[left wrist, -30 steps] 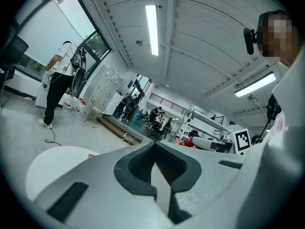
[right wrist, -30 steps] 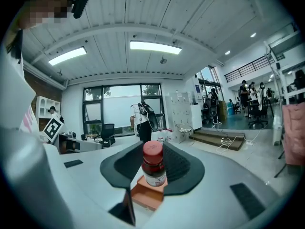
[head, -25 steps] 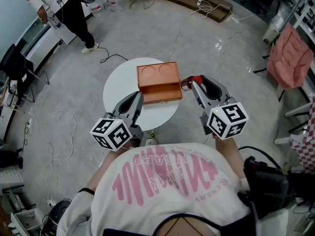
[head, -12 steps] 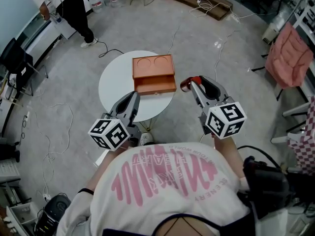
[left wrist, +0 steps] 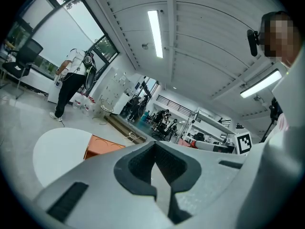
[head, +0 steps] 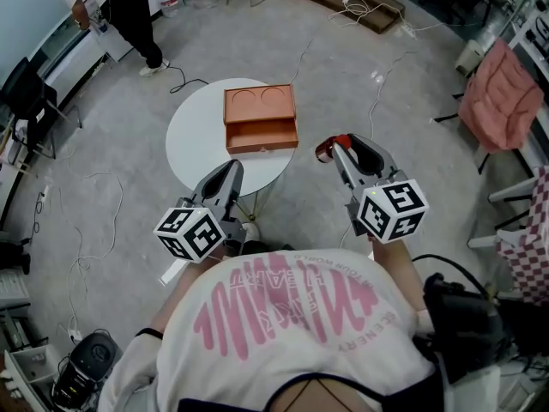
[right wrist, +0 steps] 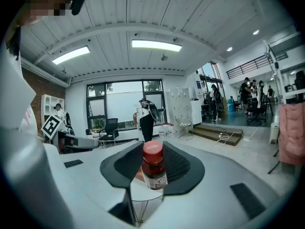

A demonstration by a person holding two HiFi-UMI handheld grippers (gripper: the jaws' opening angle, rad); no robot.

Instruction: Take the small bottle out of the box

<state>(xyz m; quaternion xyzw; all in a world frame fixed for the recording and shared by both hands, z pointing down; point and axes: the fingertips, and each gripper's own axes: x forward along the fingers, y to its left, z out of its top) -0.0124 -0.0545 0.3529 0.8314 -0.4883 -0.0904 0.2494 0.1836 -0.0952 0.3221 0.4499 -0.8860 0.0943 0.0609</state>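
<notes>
Bottle clamped in right gripper; left gripper closed.

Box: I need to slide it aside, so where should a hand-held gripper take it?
Probably the box by its near wall, from the person's side, jaws straddling the rim: that wall looks thin and upright, and the tray is open-topped.

small bottle label too small to read, bystander cut off above
</notes>
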